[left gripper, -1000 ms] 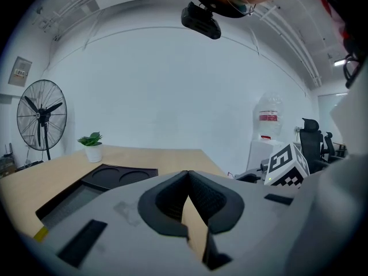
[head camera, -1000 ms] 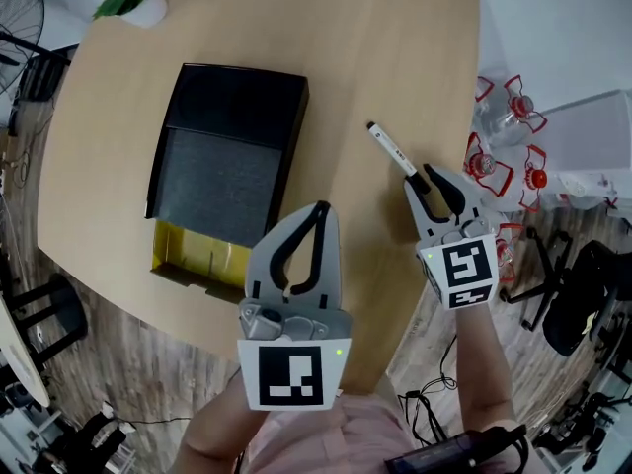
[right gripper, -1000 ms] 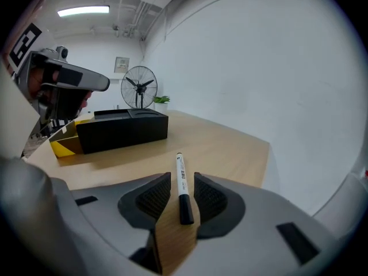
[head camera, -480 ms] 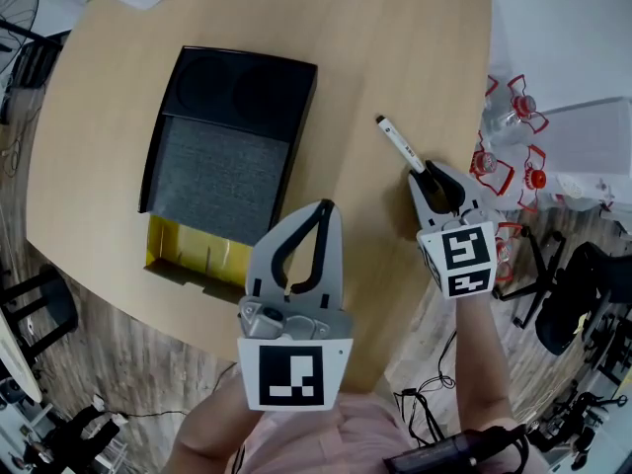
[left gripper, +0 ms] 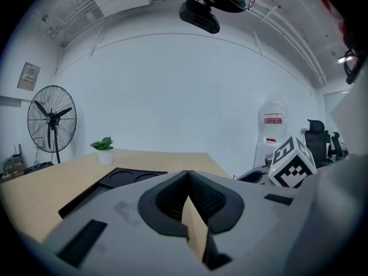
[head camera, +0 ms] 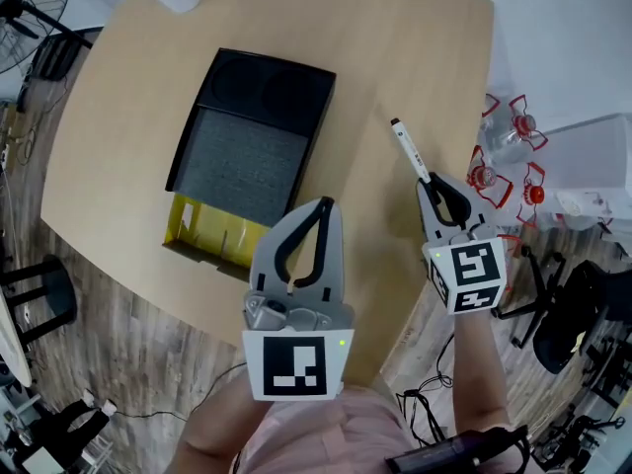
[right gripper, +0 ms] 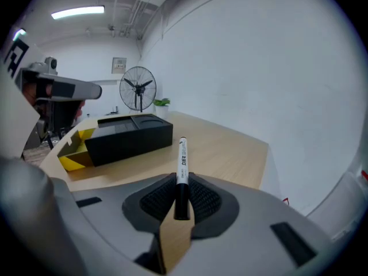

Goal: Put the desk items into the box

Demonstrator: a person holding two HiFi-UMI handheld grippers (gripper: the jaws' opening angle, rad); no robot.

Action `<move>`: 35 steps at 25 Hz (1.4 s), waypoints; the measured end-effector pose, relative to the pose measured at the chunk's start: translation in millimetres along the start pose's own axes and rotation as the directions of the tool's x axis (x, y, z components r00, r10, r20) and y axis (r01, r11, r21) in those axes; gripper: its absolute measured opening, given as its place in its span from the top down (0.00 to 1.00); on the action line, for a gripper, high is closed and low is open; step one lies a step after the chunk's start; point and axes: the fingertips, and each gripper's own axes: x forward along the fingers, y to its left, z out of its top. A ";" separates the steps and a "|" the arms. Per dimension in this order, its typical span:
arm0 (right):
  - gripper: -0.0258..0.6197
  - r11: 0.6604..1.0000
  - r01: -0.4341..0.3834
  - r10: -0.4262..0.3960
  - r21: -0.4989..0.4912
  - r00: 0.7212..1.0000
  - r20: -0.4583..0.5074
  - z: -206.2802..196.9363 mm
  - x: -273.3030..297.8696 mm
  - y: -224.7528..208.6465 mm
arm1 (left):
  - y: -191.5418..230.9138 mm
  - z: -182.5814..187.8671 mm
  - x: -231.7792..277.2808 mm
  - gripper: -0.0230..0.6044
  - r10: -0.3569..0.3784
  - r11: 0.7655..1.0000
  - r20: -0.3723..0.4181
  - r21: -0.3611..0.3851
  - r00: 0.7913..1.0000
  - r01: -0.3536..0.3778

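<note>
Marker (right gripper: 181,165) is pinched only at its black end by my right gripper (right gripper: 180,181), left gripper (left gripper: 188,176) closed empty, so it could pivot loose.

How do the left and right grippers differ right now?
The right gripper is shut on the marker, at its black end; the left gripper is shut on nothing. The right gripper sits by the right edge of the table; the left gripper is nearer the black box. Both point away from the person.
</note>
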 end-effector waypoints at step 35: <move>0.86 0.898 -0.296 0.378 -0.327 0.898 0.224 142.6 -110.0 212.5 | 97.0 32.7 -264.8 0.95 0.582 0.812 0.167 -0.169 0.796 -0.558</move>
